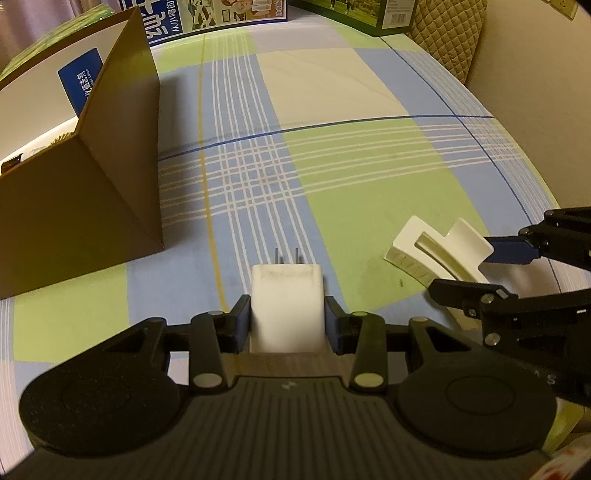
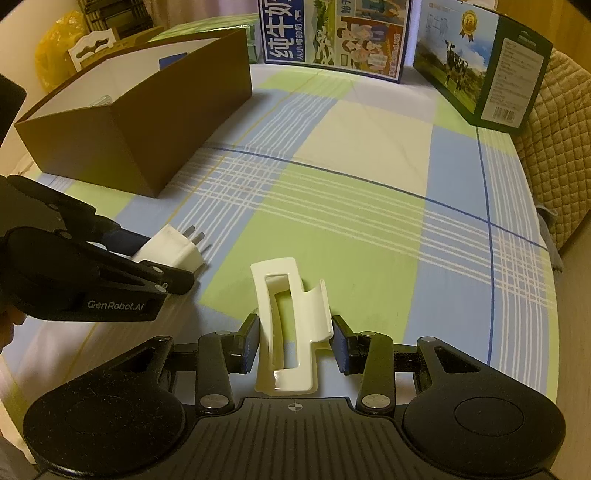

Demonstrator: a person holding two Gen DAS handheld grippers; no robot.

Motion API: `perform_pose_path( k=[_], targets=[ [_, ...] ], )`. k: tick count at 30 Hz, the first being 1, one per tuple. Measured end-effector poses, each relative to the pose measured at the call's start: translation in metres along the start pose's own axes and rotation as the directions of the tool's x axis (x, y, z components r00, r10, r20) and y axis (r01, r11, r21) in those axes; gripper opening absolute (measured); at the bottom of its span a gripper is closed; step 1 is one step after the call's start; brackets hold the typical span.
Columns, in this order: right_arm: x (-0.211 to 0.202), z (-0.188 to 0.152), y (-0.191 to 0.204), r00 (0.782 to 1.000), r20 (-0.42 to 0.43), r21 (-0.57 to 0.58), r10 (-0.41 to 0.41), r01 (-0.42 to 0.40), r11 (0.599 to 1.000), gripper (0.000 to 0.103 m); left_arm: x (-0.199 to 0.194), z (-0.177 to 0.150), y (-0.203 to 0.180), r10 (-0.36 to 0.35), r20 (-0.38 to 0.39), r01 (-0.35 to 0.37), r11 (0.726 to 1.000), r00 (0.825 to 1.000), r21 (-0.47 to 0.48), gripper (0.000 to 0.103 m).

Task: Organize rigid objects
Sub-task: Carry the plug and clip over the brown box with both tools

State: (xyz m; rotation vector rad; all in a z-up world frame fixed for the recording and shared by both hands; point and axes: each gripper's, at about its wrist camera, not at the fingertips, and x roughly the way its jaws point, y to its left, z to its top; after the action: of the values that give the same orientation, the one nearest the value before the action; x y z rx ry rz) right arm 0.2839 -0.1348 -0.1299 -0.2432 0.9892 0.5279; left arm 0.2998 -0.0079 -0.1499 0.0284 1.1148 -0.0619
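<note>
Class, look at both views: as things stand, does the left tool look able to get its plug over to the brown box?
Probably yes. The left tool grips the plug, and only bare cloth lies between it and the box, whose top is open.

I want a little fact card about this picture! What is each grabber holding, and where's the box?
left gripper: jaws shut on the white plug adapter, prongs pointing away from the camera
right gripper: jaws shut on the white hair clip
brown box: open on top, standing to the left on the cloth, apart from both grippers
surface: checked cloth in green, blue and cream
background: two printed cartons at the far edge, a blue one and a cow one
</note>
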Motion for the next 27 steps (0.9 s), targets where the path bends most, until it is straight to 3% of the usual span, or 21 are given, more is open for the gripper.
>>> perform_pose_path(
  k=[15,27],
  targets=[
    [-0.014,0.000,0.012,1.000,0.023,-0.016,0.015,-0.015,1.000,0.037,-0.024,-0.025,0.015,0.000,0.016,0.000,0.999,1.000,-0.047,0.036],
    [-0.028,0.031,0.056,0.988,0.061,-0.074,0.144,-0.140,0.987,0.037,-0.084,-0.049,0.074,0.051,0.077,-0.036,0.983,0.996,-0.179,0.036]
  ],
)
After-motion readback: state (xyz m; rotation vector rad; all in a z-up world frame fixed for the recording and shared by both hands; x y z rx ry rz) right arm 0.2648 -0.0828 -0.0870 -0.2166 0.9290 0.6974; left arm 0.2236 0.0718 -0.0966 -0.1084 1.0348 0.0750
